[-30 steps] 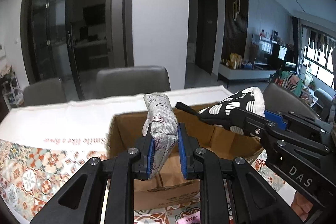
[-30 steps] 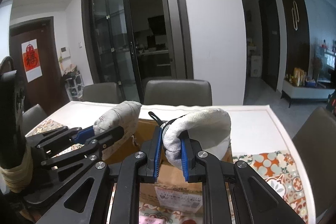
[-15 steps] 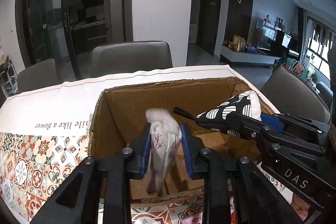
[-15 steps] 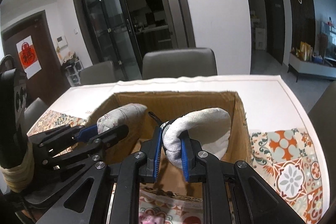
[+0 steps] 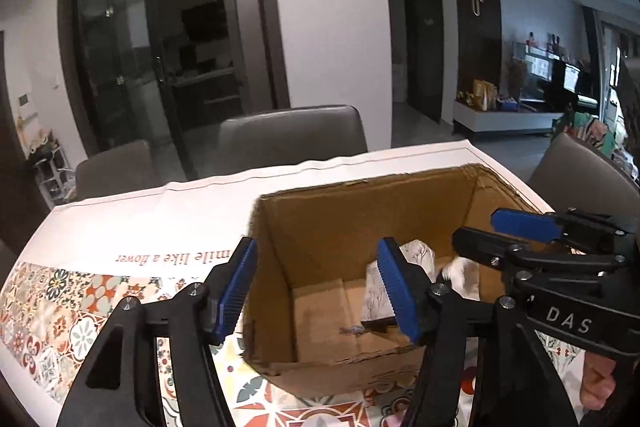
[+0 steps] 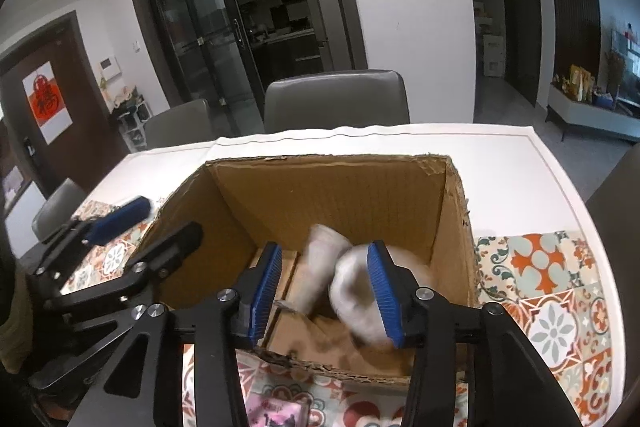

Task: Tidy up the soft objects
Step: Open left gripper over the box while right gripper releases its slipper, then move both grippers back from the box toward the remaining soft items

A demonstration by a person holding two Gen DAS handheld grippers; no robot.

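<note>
In the left wrist view, your left gripper (image 5: 316,283) has its jaws wide apart and holds nothing. One blue pad sits outside the cardboard box (image 5: 348,219), at about 9 o'clock from the box's middle, and the other pad sits over the inside. The soft printed mitt (image 5: 416,259) lies down in the box, toward 3 o'clock, partly hidden by that pad. Your right gripper (image 5: 480,235) comes in from 3 o'clock, jaws apart too. To finish this step well, I think you should lift both grippers straight up and not sideways, so the pads do not catch the box wall and drag the box on the patterned tablecloth (image 5: 60,303). In the right wrist view, your right gripper (image 6: 326,291) is open over the box (image 6: 332,195) and empty. Two soft white things lie on the box floor: one mitt (image 6: 320,259) near the middle and one rounder mitt (image 6: 360,291) at about 5 o'clock, both blurry, so they may be falling or settling. Wait for them to lie flat before you reach again. Your left gripper (image 6: 140,223) is at 9 o'clock, open. Count: one box, two soft mitts in it, two grippers, and one pink packet (image 6: 276,411) on the cloth at 6 o'clock that may be next.
</note>
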